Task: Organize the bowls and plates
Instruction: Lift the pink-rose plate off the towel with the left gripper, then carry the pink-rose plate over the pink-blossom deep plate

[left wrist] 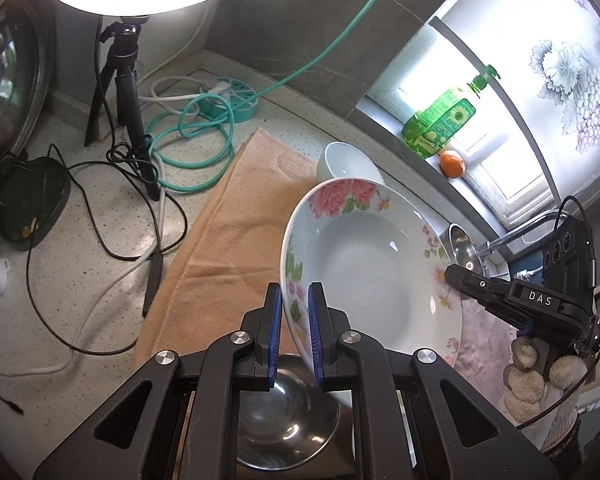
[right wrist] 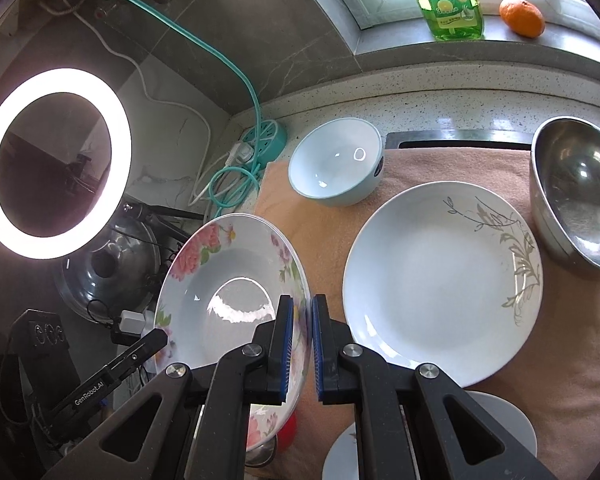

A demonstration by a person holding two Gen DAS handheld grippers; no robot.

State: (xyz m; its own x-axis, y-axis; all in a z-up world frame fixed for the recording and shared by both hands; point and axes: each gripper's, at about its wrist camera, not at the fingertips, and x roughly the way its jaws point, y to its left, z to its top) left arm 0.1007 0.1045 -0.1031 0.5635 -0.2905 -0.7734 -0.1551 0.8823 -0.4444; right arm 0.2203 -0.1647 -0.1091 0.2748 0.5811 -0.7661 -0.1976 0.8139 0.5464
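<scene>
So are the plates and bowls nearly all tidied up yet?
Not nearly. Nothing looks stacked yet. In hand: the left gripper and the right gripper both pinch the rim of the pink-flowered plate, holding it tilted above the towel. Left to sort: the leaf-patterned plate, the pale blue bowl and the steel bowl, each sitting apart.

I count two plates: a flowered plate (right wrist: 236,280) caught between my fingers, and a white plate (right wrist: 440,280) lying just right of them. Three bowls: a pale blue bowl (right wrist: 336,164) ahead of the fingers, a steel bowl (right wrist: 576,200) far right, and another steel bowl (left wrist: 284,420) under my left fingers. Beyond them stand one soap bottle (right wrist: 450,0) and one orange (right wrist: 522,16).
</scene>
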